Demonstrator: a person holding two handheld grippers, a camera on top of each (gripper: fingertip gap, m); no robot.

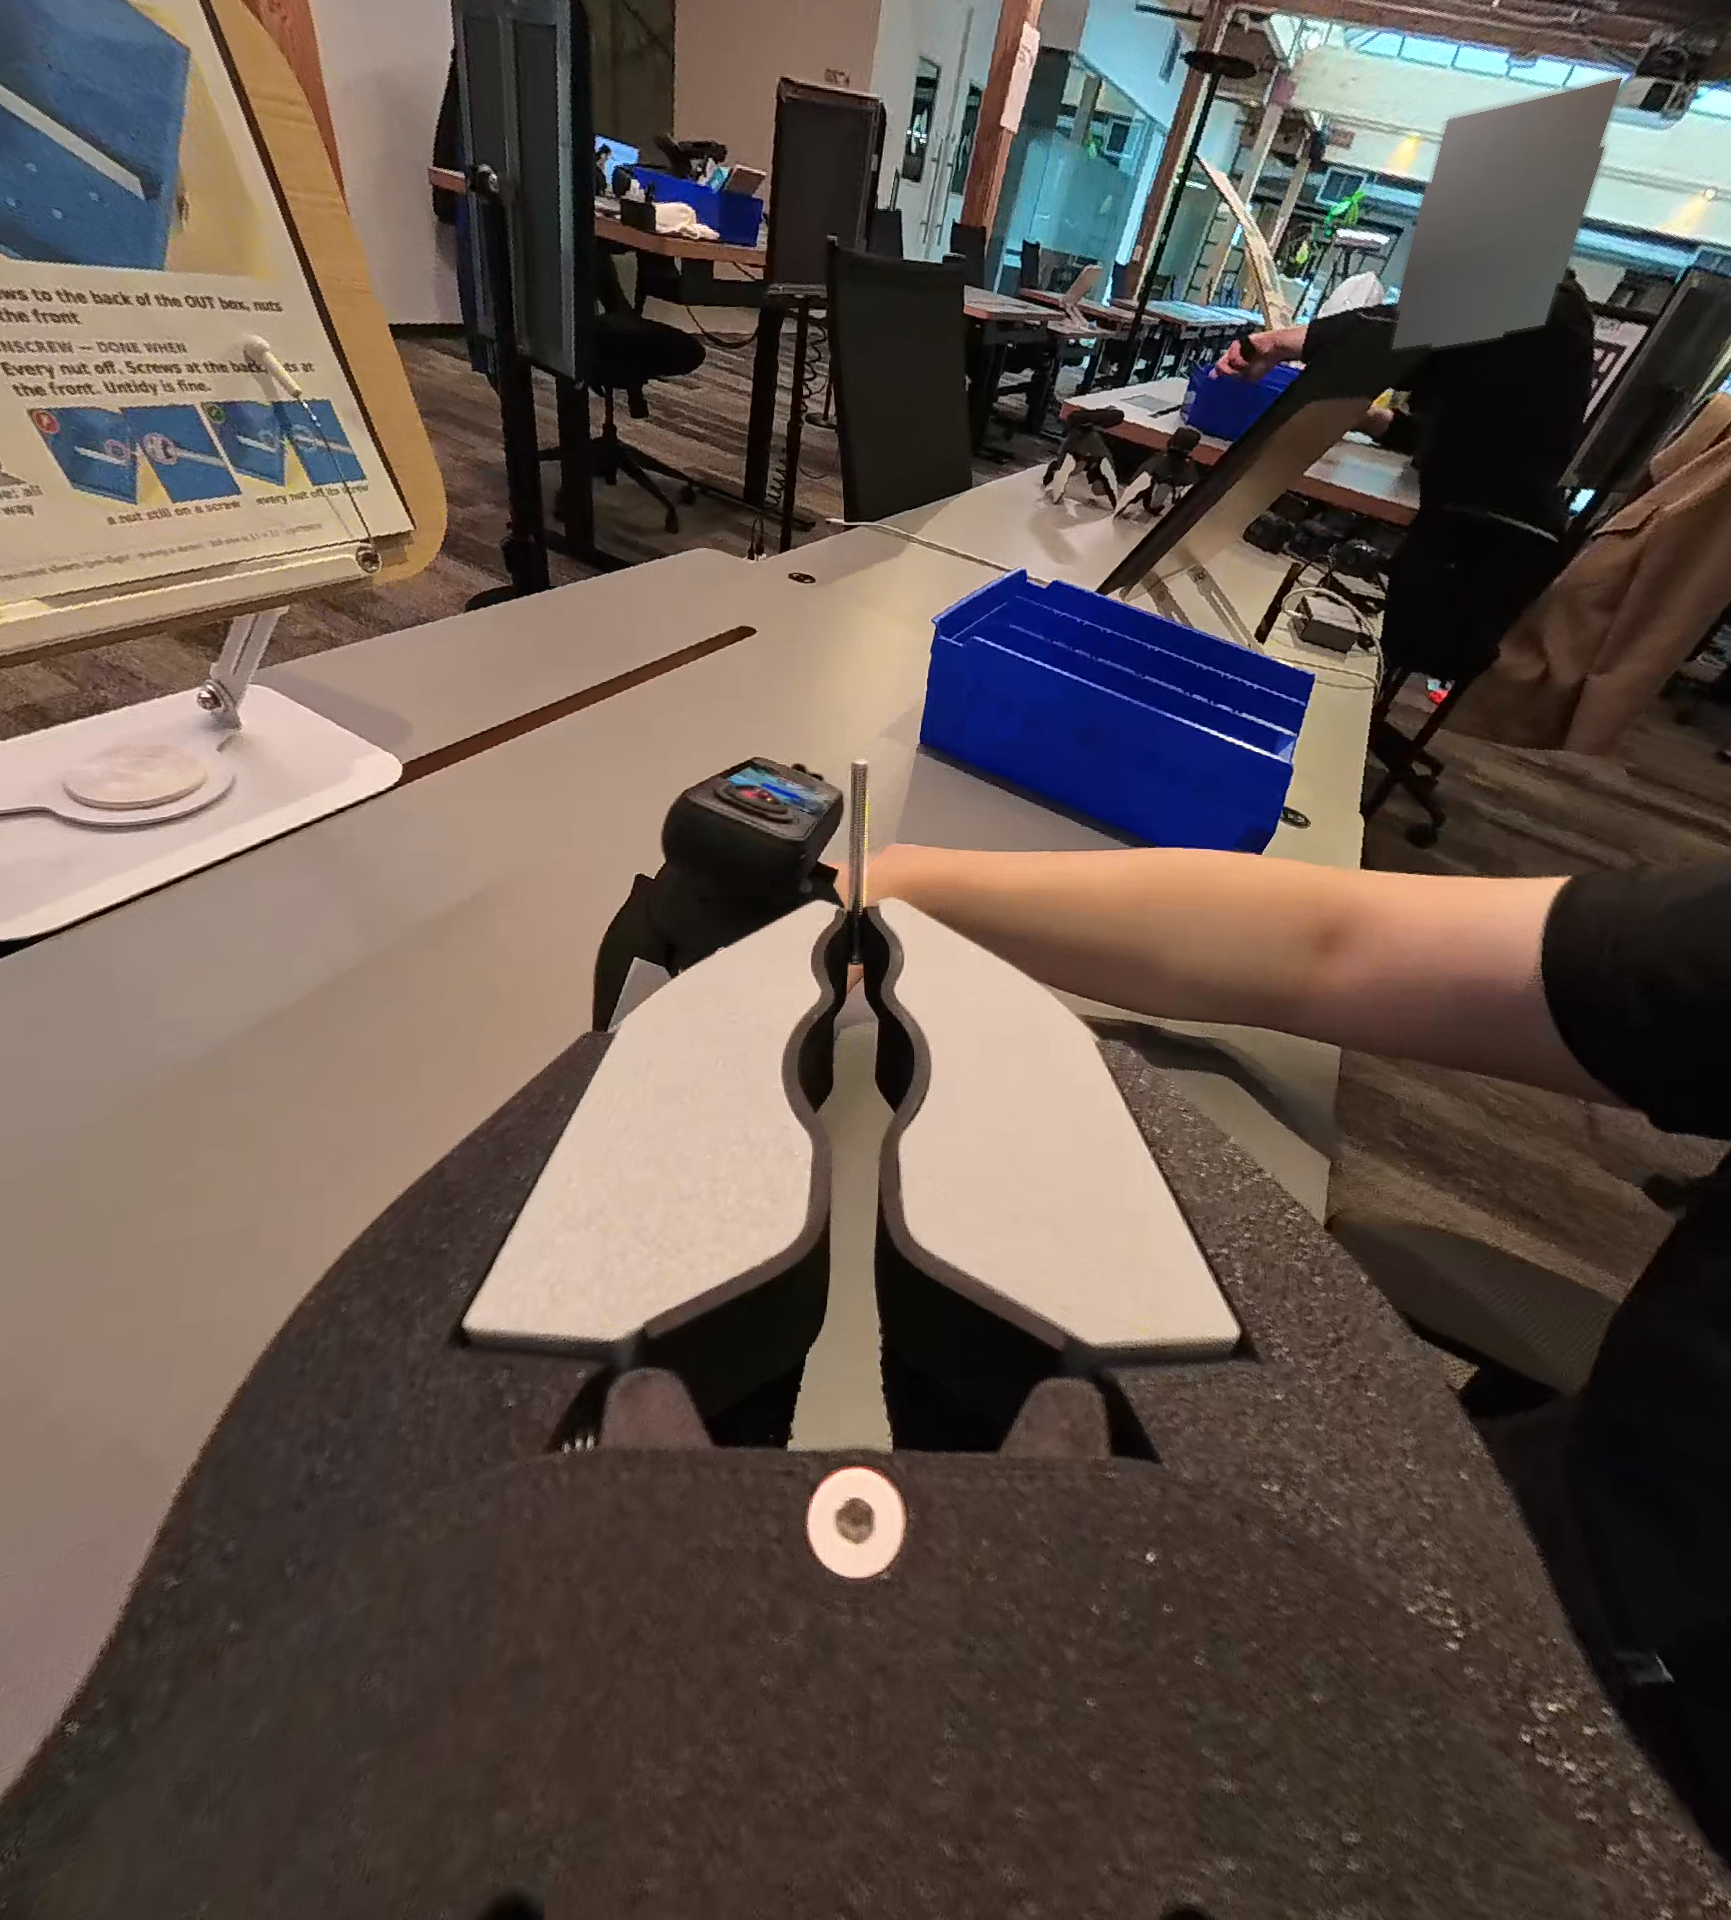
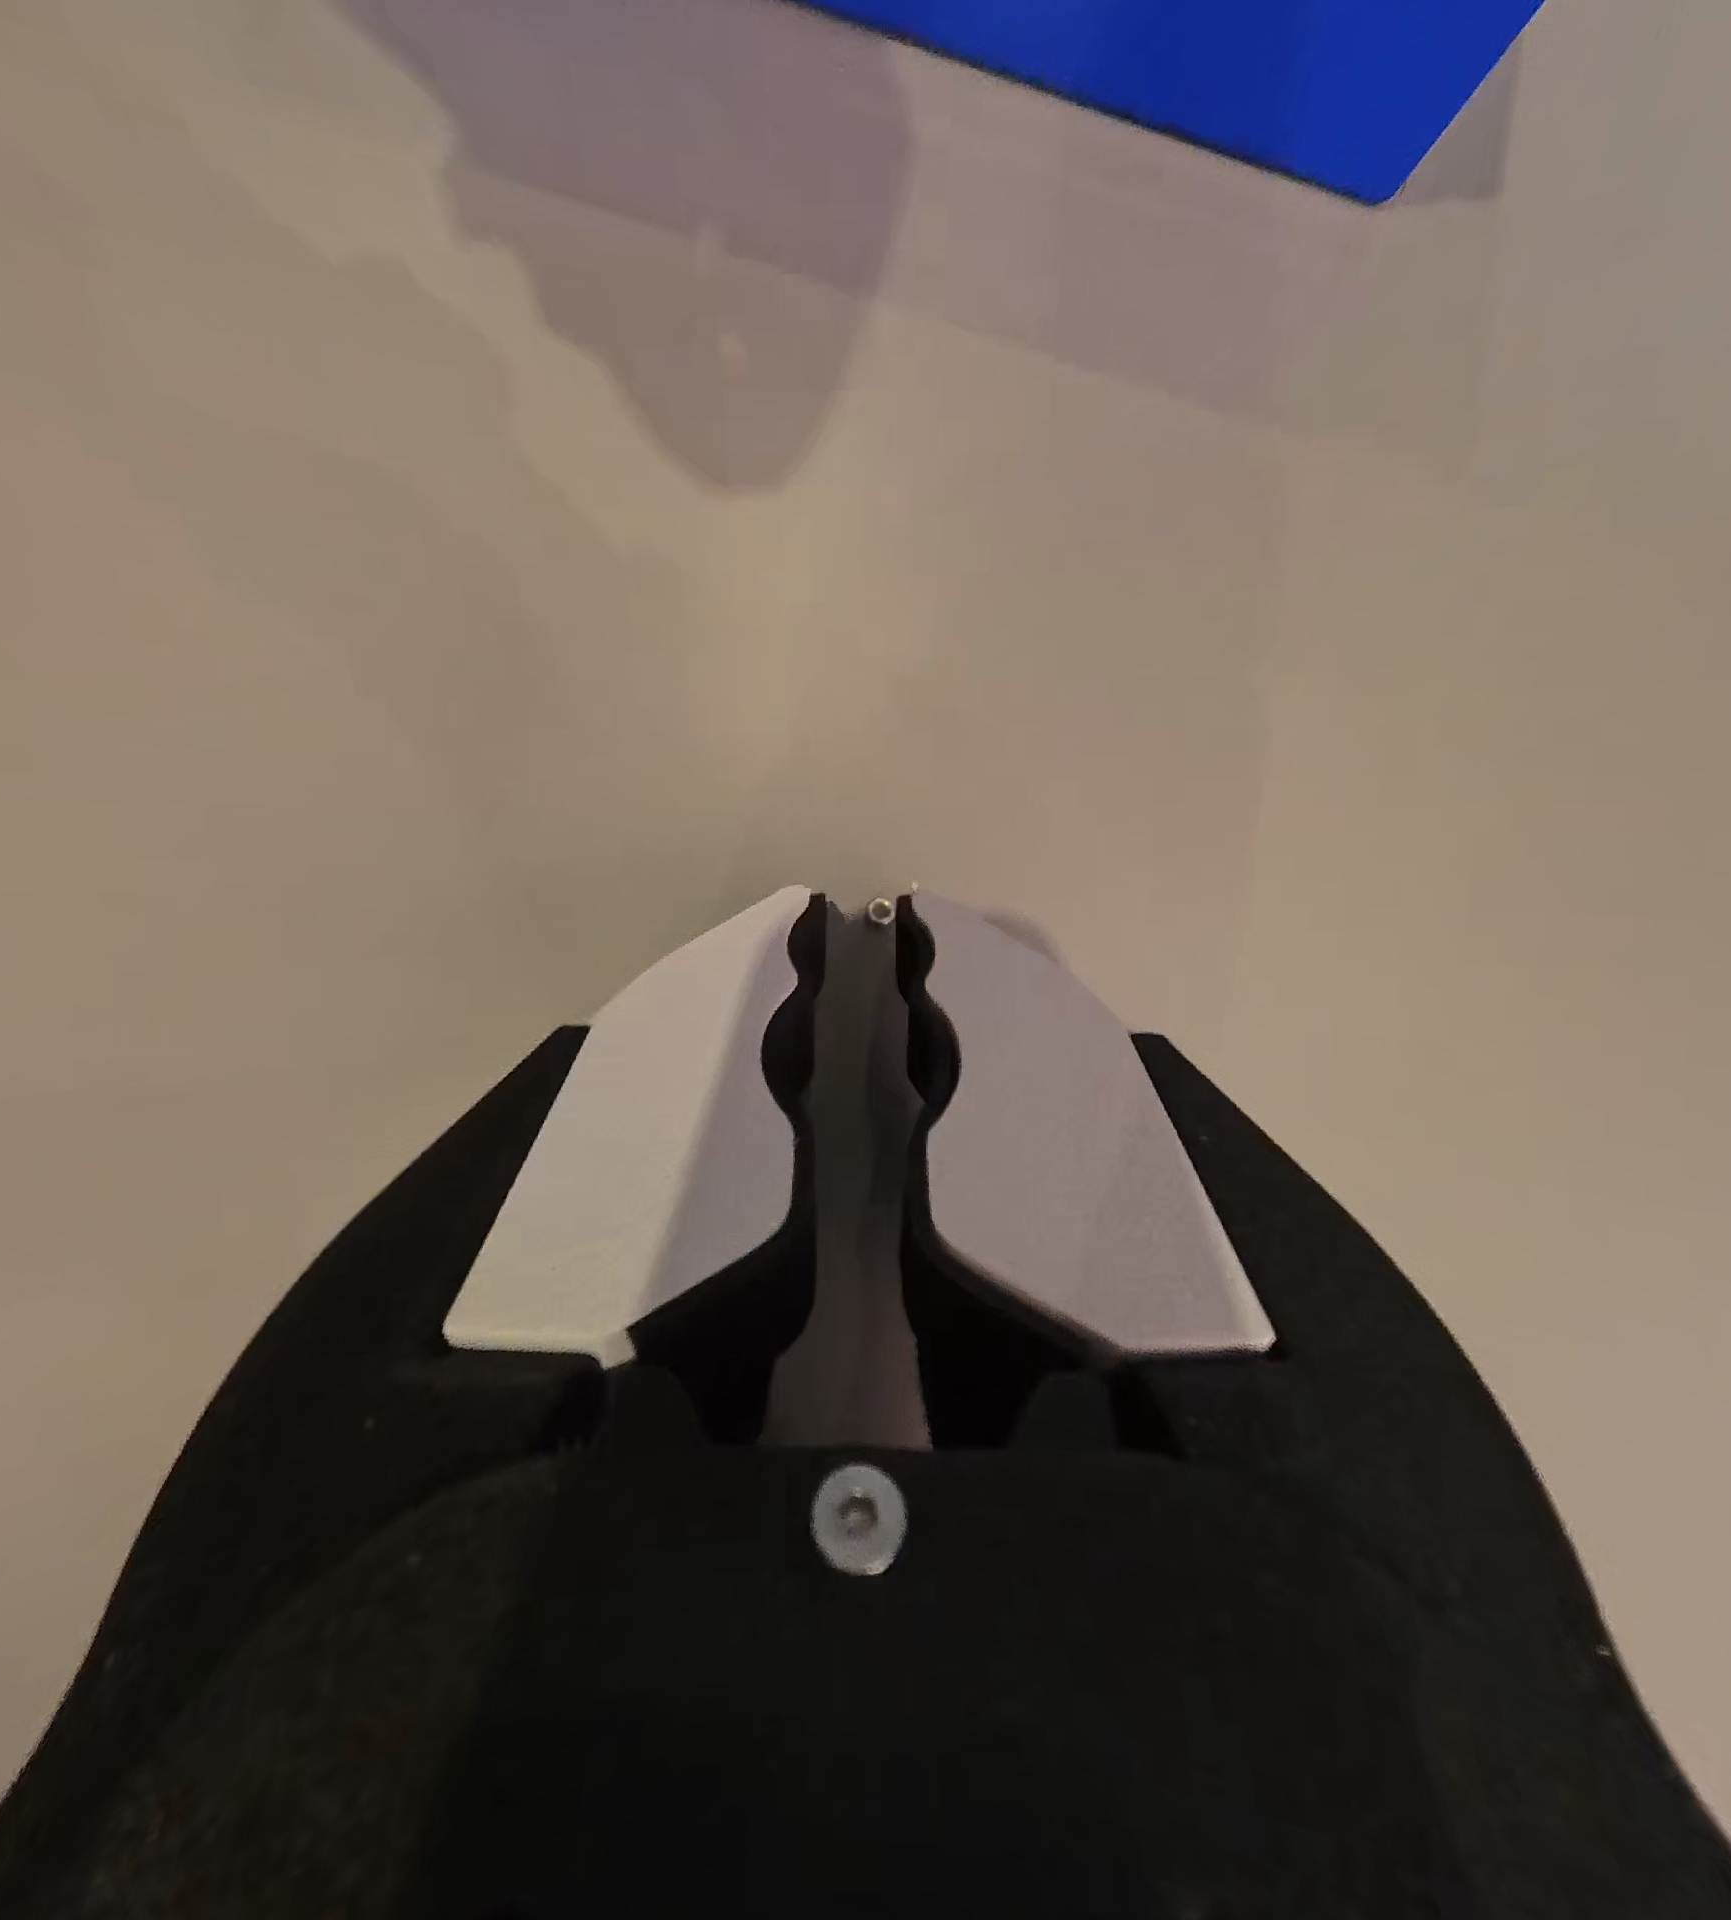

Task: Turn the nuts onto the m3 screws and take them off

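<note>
In the left wrist view my left gripper (image 1: 858, 914) is shut on a thin silver m3 screw (image 1: 859, 831). The screw stands upright out of the fingertips, above the grey table (image 1: 217, 1091). In the right wrist view my right gripper (image 2: 862, 906) points down at the table (image 2: 321, 727) with its fingers a little apart. A small silver nut (image 2: 879, 911) lies between the tips, close to the right finger, and the gap is wider than the nut. The right gripper's black body with its small screen (image 1: 752, 821) shows just behind the screw, held by a bare forearm (image 1: 1204, 956).
A blue bin (image 1: 1110, 717) stands on the table behind and right of the grippers; its corner shows in the right wrist view (image 2: 1204, 83). An instruction board on a white stand (image 1: 113, 312) is at the left. Desks, chairs and a person are farther back. One gripper's finger ends stand about 25 cm off the other's.
</note>
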